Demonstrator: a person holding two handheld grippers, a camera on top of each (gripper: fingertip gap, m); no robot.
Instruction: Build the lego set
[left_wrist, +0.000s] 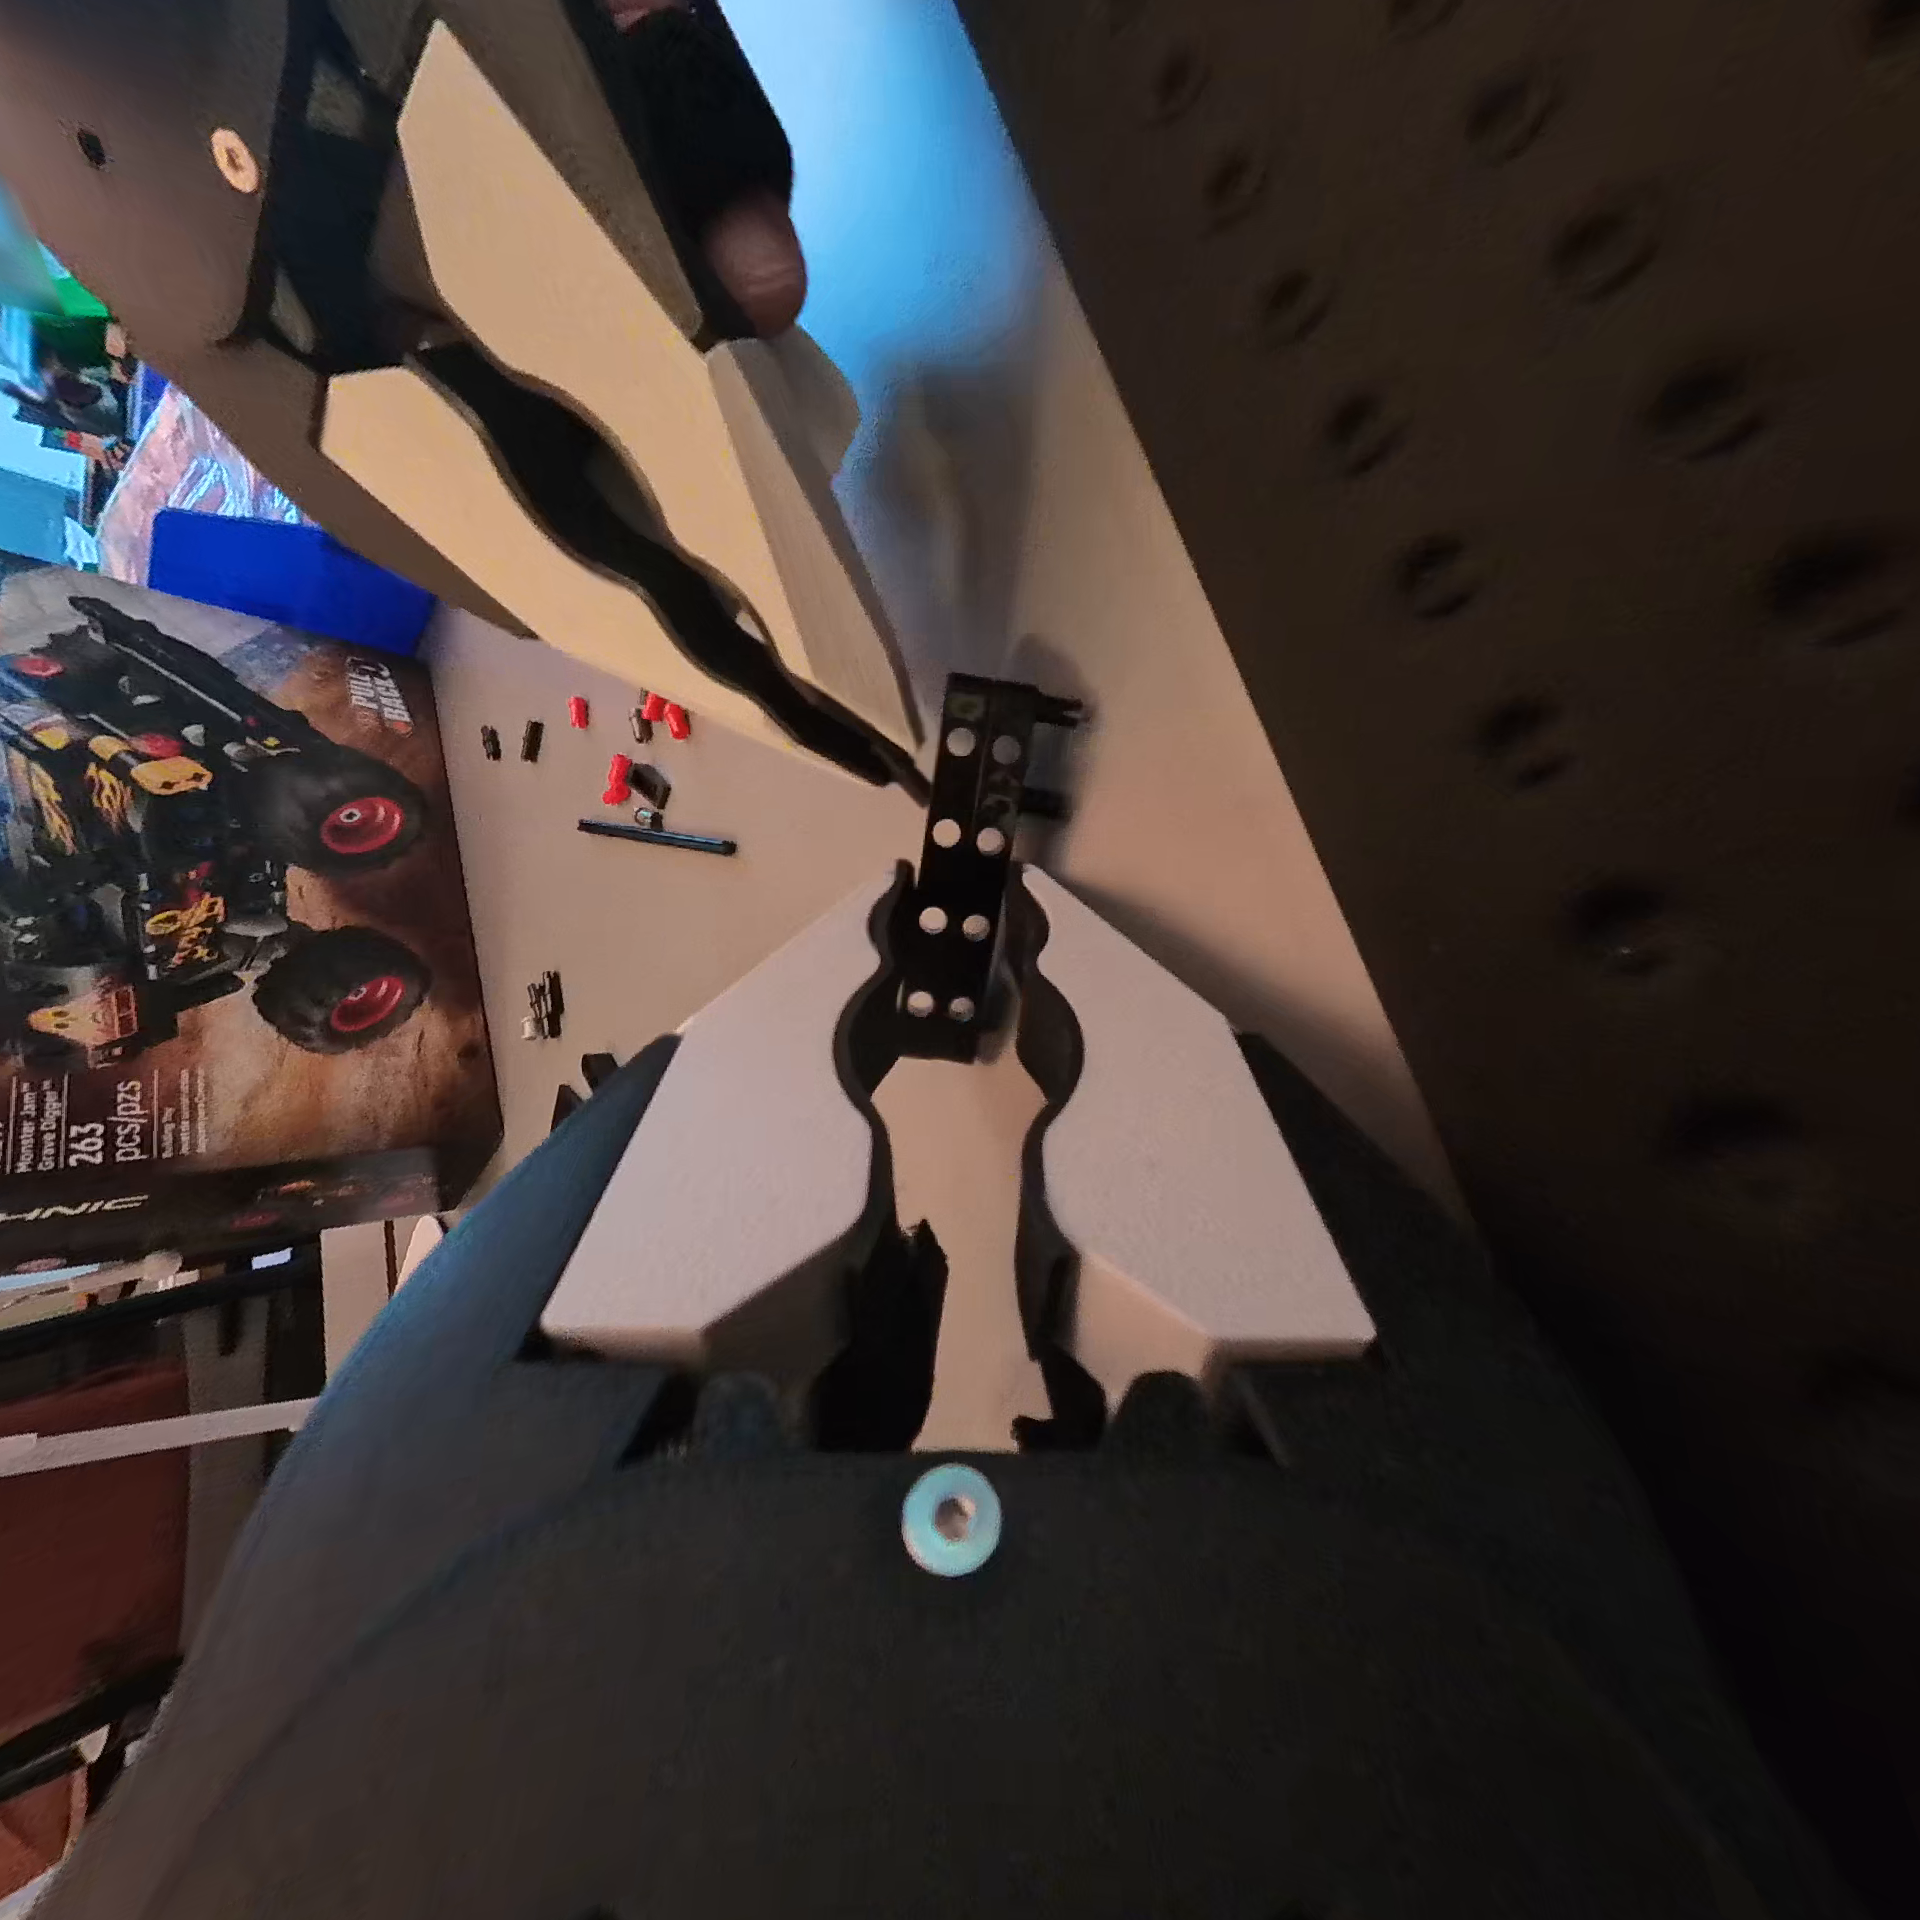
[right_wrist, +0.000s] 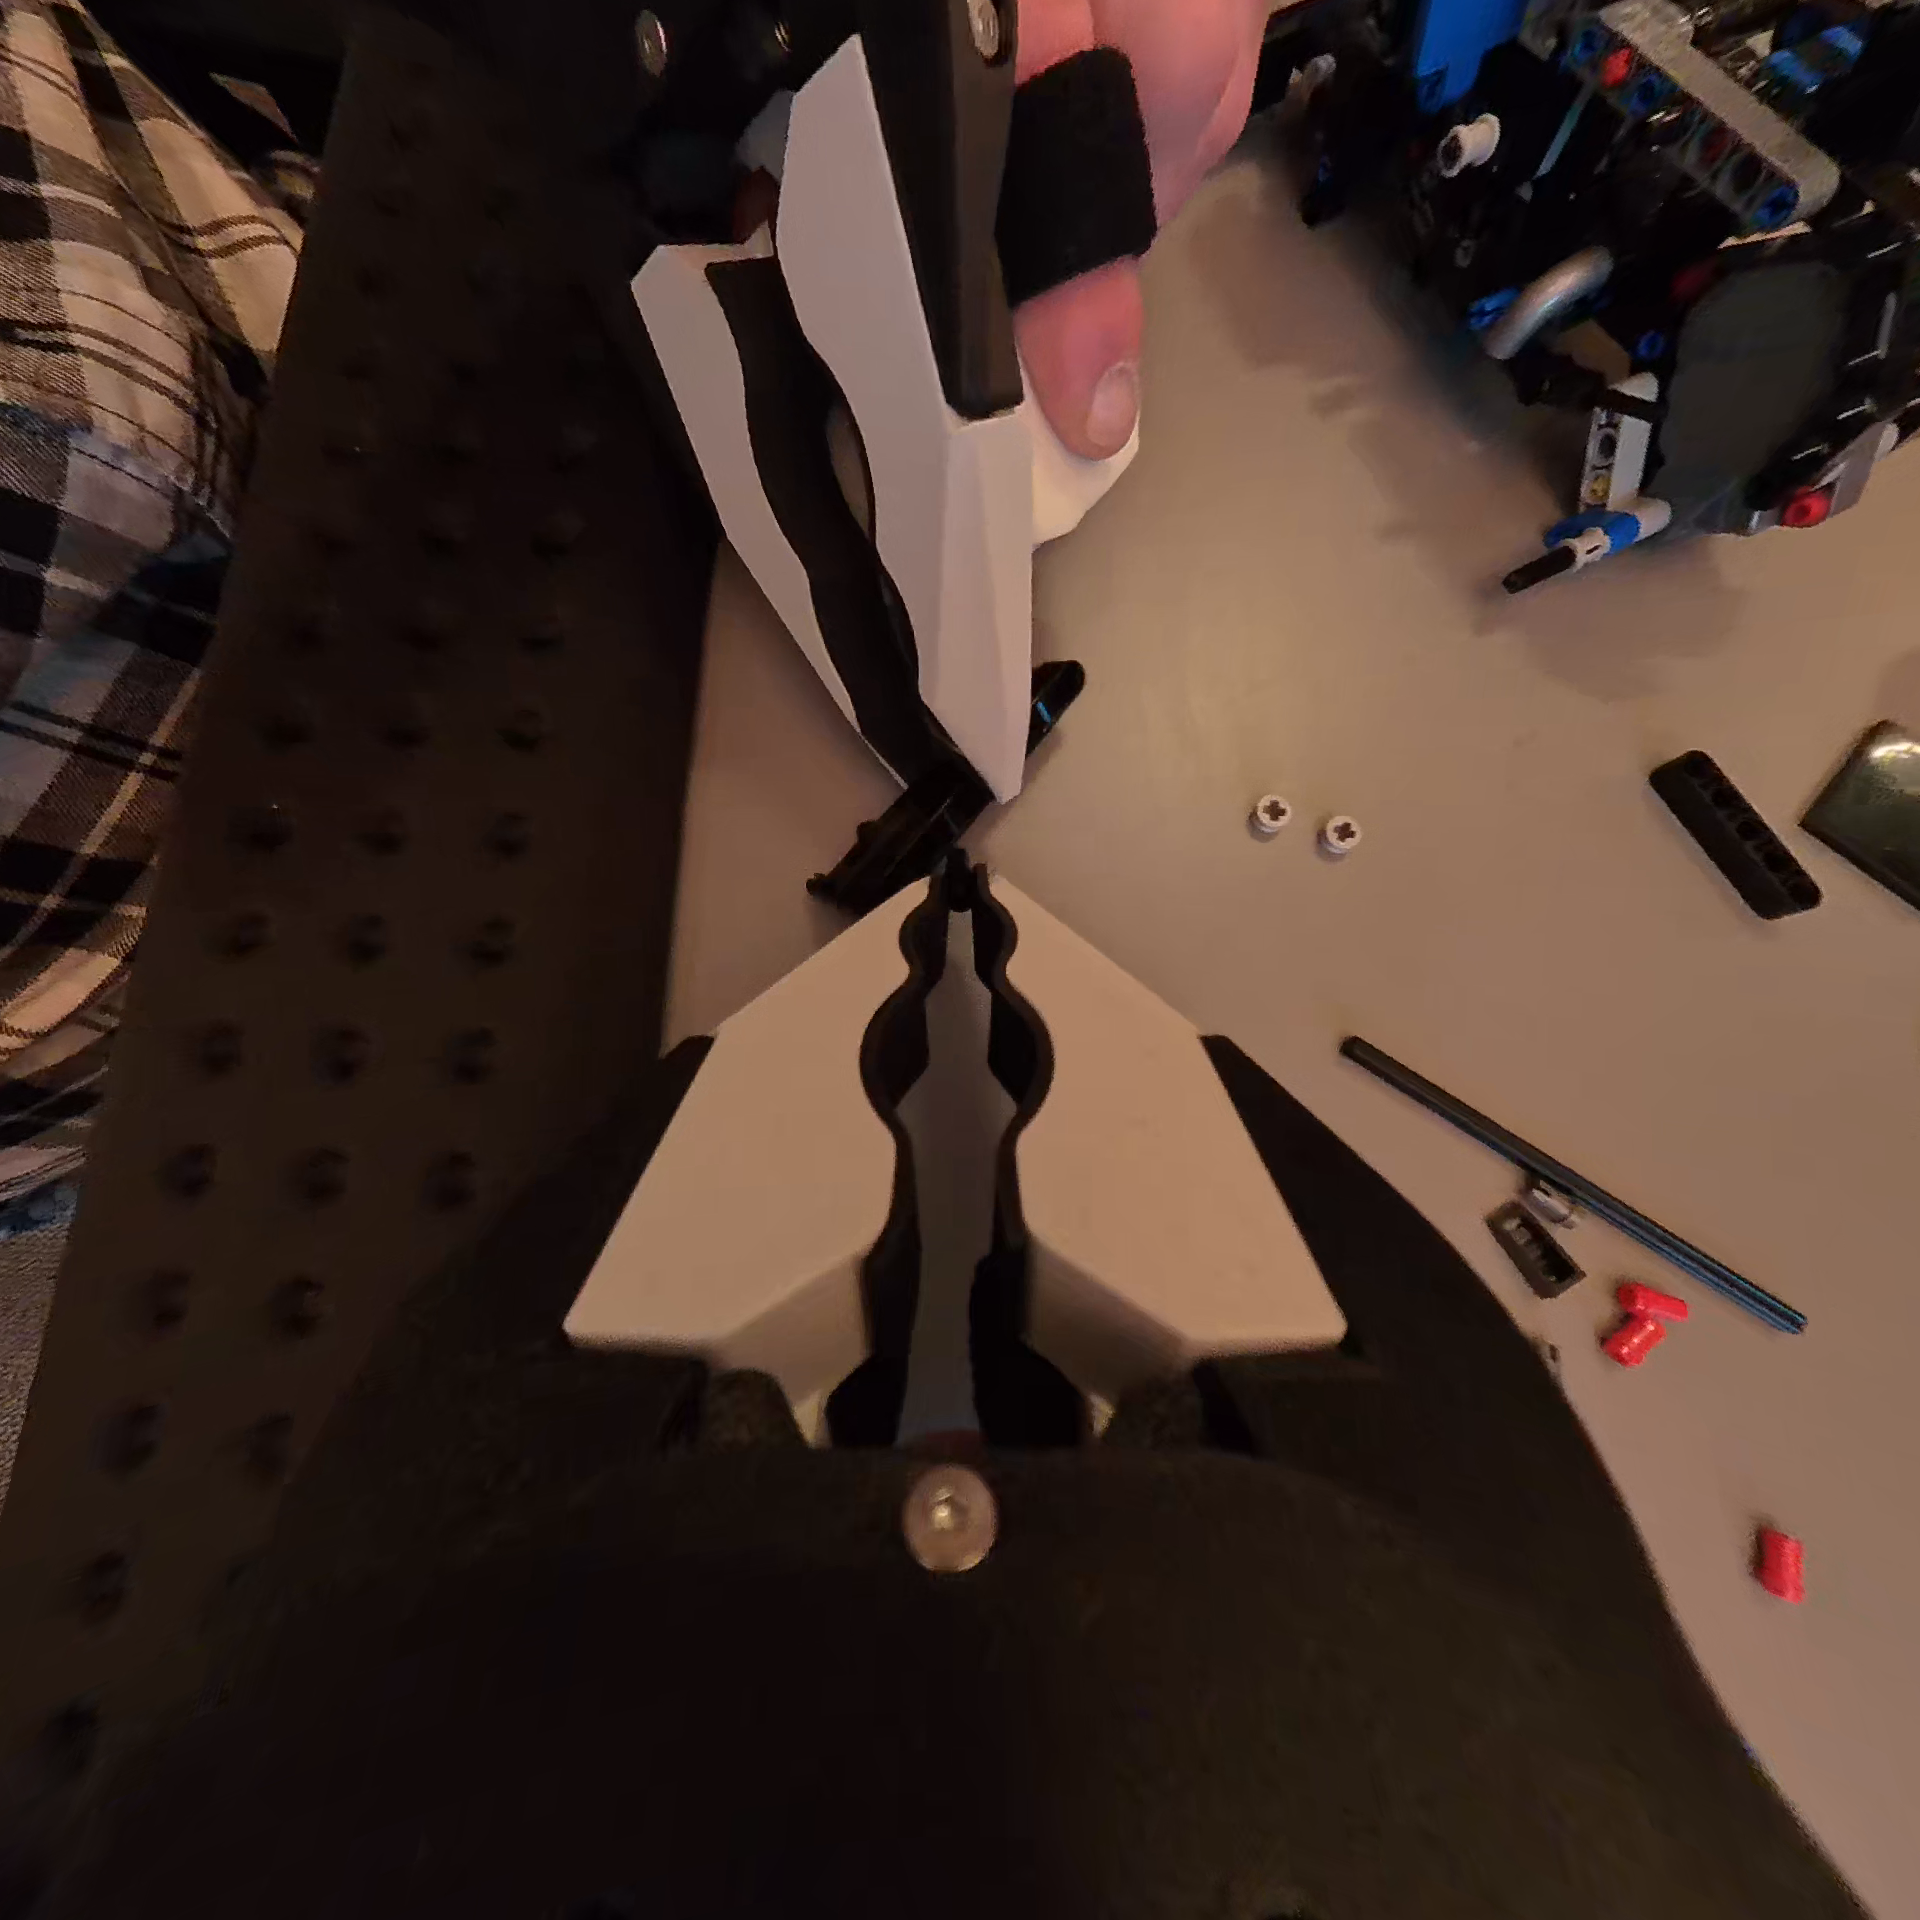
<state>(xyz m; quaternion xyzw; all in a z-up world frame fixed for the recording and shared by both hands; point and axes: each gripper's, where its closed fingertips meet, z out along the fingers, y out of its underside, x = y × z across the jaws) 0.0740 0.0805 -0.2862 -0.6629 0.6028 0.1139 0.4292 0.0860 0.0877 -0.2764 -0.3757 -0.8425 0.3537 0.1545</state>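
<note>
My left gripper (left_wrist: 961, 894) is shut on a black beam with rows of holes (left_wrist: 971, 831) and holds it above the pale table. Short black pins (left_wrist: 1055, 717) stick out of the beam's far side. My right gripper (left_wrist: 904, 774) comes in from the upper left, its tips against the beam's side. In the right wrist view, my right gripper (right_wrist: 961, 883) is shut, with what looks like a small black pin (right_wrist: 961, 864) at its tips. It meets the beam (right_wrist: 904, 831) held by the left gripper (right_wrist: 971, 790).
The set's box (left_wrist: 239, 904) lies at left, with loose red and black pieces (left_wrist: 644, 727) and a black axle (left_wrist: 655, 836) beside it. A part-built model (right_wrist: 1662, 260), two grey bushes (right_wrist: 1273, 816), a black beam (right_wrist: 1735, 847) and red pins (right_wrist: 1642, 1320) lie to the right. A black studded panel (right_wrist: 416, 831) stands close. Both grippers' tips are close together, under 4 cm apart.
</note>
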